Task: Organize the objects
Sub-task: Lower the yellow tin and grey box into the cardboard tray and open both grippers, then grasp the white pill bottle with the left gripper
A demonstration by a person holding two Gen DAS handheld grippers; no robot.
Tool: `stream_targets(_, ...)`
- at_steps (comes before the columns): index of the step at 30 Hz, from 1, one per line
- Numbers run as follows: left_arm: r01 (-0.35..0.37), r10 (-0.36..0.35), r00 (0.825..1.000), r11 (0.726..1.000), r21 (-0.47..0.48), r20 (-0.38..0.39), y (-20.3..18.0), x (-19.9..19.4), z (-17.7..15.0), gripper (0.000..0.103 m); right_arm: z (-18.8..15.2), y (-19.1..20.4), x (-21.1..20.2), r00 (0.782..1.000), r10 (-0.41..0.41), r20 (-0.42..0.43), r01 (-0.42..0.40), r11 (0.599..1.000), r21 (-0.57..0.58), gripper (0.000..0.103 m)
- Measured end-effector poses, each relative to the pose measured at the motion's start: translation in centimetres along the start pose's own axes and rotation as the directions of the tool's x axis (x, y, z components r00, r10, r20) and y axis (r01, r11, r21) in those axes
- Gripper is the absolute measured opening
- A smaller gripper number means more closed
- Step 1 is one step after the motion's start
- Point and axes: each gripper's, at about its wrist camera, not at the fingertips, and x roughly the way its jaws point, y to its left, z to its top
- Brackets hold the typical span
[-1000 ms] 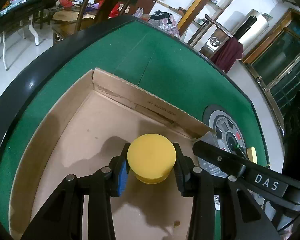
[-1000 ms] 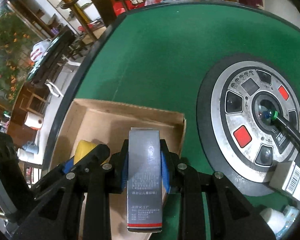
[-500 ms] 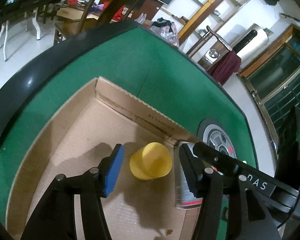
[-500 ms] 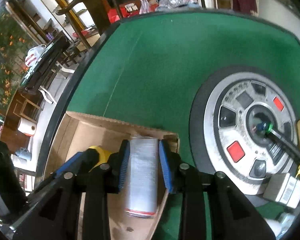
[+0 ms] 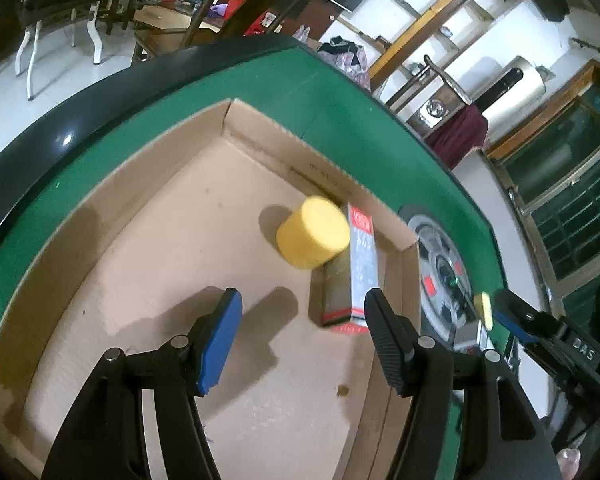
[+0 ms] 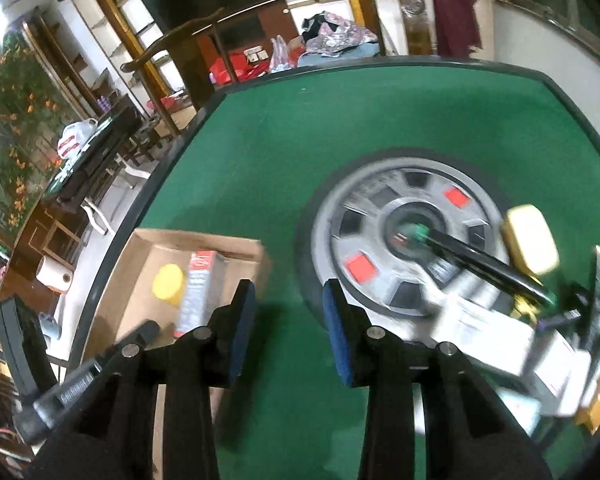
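Objects to be organized are split between two places. A yellow cylinder (image 5: 313,237) and a long grey carton (image 5: 360,268) are already lying in the cardboard box (image 5: 140,216), touching one another near its far right corner, while a yellow block (image 6: 531,239) and several white cartons (image 6: 496,340) (blurred in the right wrist view) are left on the green table (image 6: 300,152) beside the round control panel (image 6: 412,240).

The left gripper (image 5: 302,334) is seen over the box floor with its jaws apart and nothing between them; they have just been opening. The right gripper (image 6: 287,320) is seen above the green felt, jaws parted and empty.

The remaining cartons are judged to be light, thin-walled and easily dented, so a grip across the two narrow long sides near the middle would be favoured. The yellow block looks rigid and smooth; it would be best taken across its flat faces, squarely, since a corner hold could slip.
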Motion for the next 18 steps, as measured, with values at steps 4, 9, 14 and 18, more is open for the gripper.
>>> stream_targets(4, 0.037, -0.037, 0.999, 0.999, 0.011, -0.01, 0.2, -1.0, -1.6, 0.058, -1.7, -3.0, -2.6, 1.0, 0.005, 0.015, -0.005, 0.999, 0.035, 0.033)
stream_targets(9, 0.061, -0.065, 0.997, 0.994, 0.096, 0.039, -1.9, -4.0, -1.9, 0.058, -4.0, -8.5, -7.3, 0.997, -0.025, 0.078, 0.018, 0.996, 0.085, 0.033)
stream_targets(14, 0.1, -0.125, 0.989, 0.962, 0.256, 0.083, -9.2, -6.2, -3.2, 0.082, -5.0, -14.3, -11.0, 0.98, -0.117, 0.162, 0.093, 0.985, 0.148, 0.048)
stream_targets(18, 0.121, -0.123, 0.992, 0.928, 0.351, -0.015, -14.2, -3.0, -5.4, 0.082, -5.7, -17.7, -11.7, 0.968, -0.142, 0.208, 0.096, 0.972, 0.214, 0.049)
